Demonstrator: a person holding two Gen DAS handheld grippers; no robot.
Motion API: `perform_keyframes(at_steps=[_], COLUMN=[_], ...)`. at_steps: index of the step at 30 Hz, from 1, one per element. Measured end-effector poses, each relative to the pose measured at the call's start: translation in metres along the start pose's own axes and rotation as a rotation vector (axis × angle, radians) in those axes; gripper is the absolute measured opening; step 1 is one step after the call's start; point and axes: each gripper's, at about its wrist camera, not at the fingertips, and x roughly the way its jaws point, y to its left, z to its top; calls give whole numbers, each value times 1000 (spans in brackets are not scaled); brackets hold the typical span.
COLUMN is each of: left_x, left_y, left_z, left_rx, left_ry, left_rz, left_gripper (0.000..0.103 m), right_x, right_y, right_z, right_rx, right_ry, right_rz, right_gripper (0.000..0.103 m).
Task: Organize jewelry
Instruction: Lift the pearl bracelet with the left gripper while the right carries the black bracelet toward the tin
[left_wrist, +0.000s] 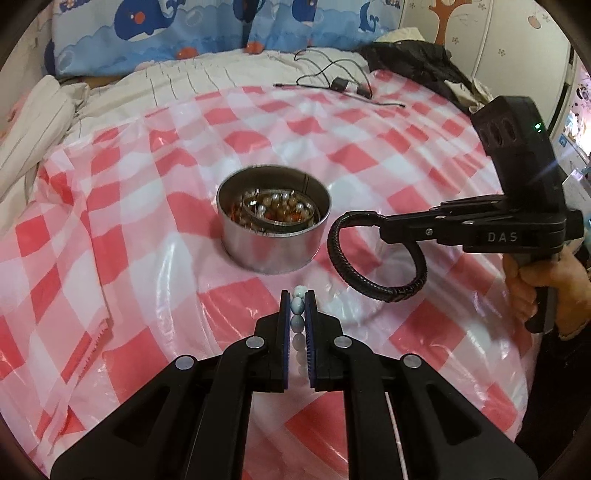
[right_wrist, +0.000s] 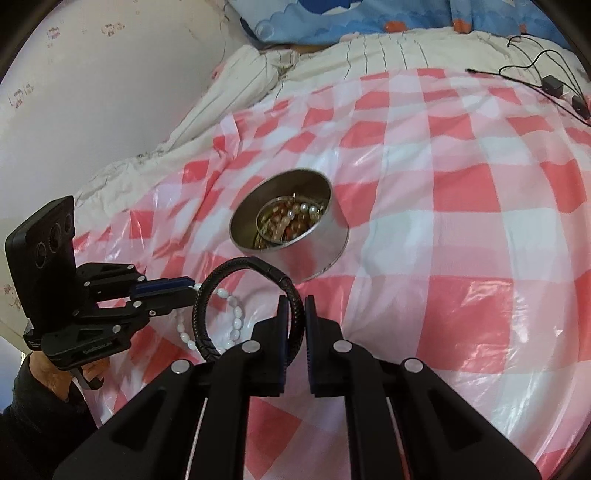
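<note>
A bed carries everything, spread with a glossy red-and-white checked plastic sheet (left_wrist: 369, 155). A round metal tin (left_wrist: 273, 236) of beads sits on it just ahead of both tongs. Black cables (left_wrist: 332, 83) lie far beyond, near a cream quilt (left_wrist: 122, 96).

This was a bedroom in a home — the work surface was a bed (left_wrist: 122, 96) with a rumpled white striped sheet, overlaid by a glossy pink-and-white checked plastic cover (left_wrist: 369, 155). Blue whale-print bedding (left_wrist: 155, 33) lay along the far edge, a dark garment (left_wrist: 413, 62) was heaped nearby, and cartoon stickers dotted the pale wall (right_wrist: 92, 74) — a child's sort of décor.
</note>
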Motion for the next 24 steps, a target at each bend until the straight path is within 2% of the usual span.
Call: perform_keyframes(at_steps=[24], left_x=[-35], left_y=[-6], left_z=[42], left_rx=[-71], left_ry=[-161], left_rz=[-22], left_gripper=[7], right_x=[-20], right_y=[-17], right_z=[13], right_rx=[75], right_ry=[-133], right_rz=[31], right_gripper=[9])
